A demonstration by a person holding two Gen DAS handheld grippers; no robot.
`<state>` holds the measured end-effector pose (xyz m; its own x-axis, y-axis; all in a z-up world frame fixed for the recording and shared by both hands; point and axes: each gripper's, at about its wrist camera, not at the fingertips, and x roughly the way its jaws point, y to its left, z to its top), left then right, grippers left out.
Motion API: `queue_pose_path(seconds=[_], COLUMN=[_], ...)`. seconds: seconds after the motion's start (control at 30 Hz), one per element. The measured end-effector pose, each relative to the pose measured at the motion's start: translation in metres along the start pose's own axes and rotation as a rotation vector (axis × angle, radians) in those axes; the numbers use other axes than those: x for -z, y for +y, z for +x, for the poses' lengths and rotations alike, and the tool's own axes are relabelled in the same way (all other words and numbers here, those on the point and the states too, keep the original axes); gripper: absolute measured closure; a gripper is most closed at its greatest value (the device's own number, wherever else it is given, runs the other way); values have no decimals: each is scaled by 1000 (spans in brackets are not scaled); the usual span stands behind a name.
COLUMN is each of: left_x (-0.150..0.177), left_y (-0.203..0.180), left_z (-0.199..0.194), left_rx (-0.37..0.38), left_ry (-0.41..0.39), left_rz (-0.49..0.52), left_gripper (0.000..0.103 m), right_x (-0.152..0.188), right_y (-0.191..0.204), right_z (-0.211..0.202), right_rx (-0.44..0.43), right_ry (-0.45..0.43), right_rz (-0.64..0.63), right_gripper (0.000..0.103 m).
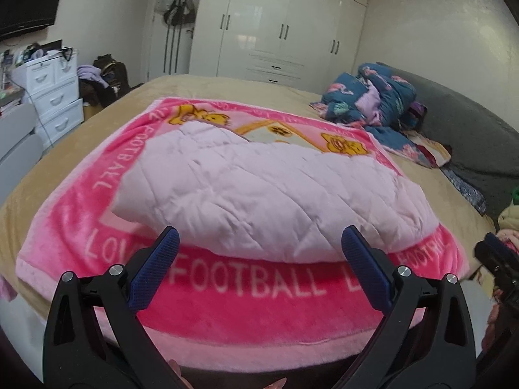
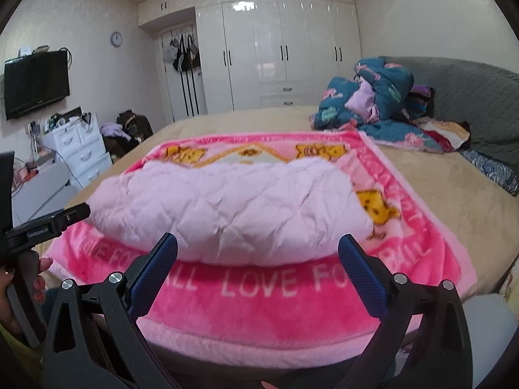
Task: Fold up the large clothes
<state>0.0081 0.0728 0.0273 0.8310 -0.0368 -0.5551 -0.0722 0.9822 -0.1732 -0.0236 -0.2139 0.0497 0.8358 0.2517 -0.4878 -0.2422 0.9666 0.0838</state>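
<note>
Quilted lilac coat [image 1: 259,191], folded on pink blanket [image 1: 246,311], just ahead of left hand-held gripper [image 1: 259,249] and right hand-held gripper [image 2: 258,253], both released. Likely soft, light, puffy; best pinched at near hem corners.

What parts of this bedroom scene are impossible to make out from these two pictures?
- Quilted lilac garment: its type, sleeves and folds hidden by bunching, both views.
- Pink blanket lettering: partly covered by the garment and tool fingers.
- Wall clock: too small to read the time.
- Right tool: cut off at the left-wrist view's edge.
- Blanket's cartoon figures: blurred, right-wrist view.
</note>
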Motion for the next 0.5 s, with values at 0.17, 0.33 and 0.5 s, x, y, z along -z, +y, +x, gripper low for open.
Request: queue_pose_path(seconds=[0.17, 0.33, 0.5], left_x=[10, 14, 16], left_y=[-7, -10, -13], left_z=[10, 14, 16], left_rx=[10, 3, -7], left_ry=[30, 43, 55], left_rz=[17, 20, 31], left_gripper=[9, 9, 9], right_x=[14, 18, 18], right_y=[8, 16, 16], right_z=[13, 20, 22], right_rx=[-14, -40, -53], right_ry=[28, 48, 52], right_rz=[8, -17, -7], right_gripper=[4, 4, 4])
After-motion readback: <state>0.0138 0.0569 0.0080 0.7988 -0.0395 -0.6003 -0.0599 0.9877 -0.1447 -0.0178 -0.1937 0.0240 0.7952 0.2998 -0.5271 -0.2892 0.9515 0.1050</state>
